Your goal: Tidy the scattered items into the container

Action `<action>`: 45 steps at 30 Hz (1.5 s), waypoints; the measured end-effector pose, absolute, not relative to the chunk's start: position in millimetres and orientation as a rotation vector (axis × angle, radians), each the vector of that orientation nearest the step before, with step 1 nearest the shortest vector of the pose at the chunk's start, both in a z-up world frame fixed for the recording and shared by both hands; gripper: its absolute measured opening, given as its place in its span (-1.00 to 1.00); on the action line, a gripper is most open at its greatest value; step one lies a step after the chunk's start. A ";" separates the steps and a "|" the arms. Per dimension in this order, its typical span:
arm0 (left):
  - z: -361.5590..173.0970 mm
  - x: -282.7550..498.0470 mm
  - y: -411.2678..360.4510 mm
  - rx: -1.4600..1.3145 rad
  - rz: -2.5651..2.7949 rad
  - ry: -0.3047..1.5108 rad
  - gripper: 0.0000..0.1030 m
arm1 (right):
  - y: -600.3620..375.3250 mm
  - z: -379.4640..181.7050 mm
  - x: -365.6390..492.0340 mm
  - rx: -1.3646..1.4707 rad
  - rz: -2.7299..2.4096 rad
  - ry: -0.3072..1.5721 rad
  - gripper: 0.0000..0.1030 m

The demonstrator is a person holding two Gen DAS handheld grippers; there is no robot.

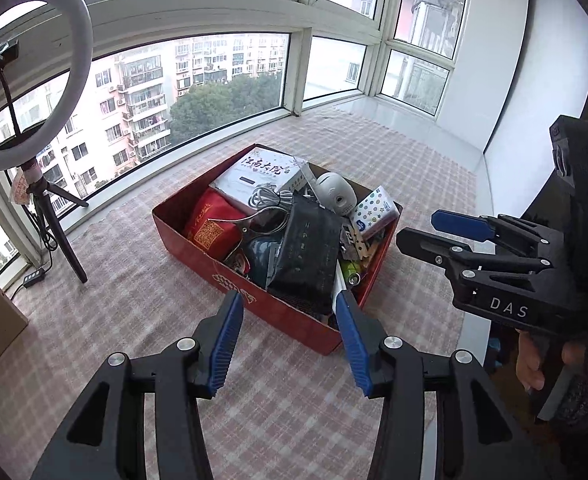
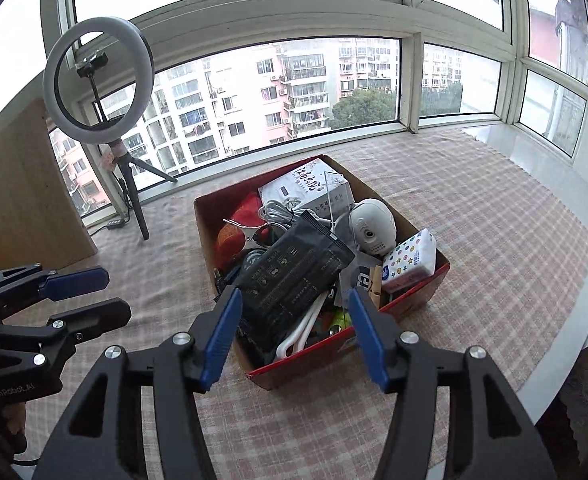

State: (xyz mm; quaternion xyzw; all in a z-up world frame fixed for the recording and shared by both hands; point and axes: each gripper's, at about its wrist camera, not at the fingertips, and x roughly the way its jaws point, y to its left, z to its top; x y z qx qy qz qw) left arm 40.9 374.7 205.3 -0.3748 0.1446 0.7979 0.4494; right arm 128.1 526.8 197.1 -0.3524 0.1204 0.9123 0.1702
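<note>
On the left stands a ring light (image 2: 97, 80) on a thin tripod. The left gripper (image 1: 289, 336) is open and holds nothing. The red cardboard box (image 1: 294, 316) sits in the middle of the checked cloth (image 1: 133, 300), full and heaped. A soft black pouch (image 2: 289, 276) lies on top, beside a round white camera (image 2: 372, 226) and a dotted tissue pack (image 2: 410, 260). The right gripper (image 2: 294, 332) is open and empty too. I think the tidying is almost done; it is better to lift both grippers straight, without touching the heap.

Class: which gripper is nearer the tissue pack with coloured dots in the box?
Right. The right gripper hangs over the box corner just beside the tissue pack; the left gripper sits further along the box's near side.
</note>
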 end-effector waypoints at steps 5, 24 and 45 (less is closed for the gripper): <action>213.8 52.8 372.4 -0.909 1.977 0.354 0.13 | 518.2 209.5 144.1 -0.961 2.586 0.312 0.12; 227.3 81.9 341.5 -0.942 2.047 0.307 0.28 | 481.6 236.7 182.1 -0.874 2.602 0.262 0.20; 241.1 99.9 301.7 -0.935 2.133 0.263 0.37 | 446.1 254.9 190.9 -0.831 2.644 0.170 0.28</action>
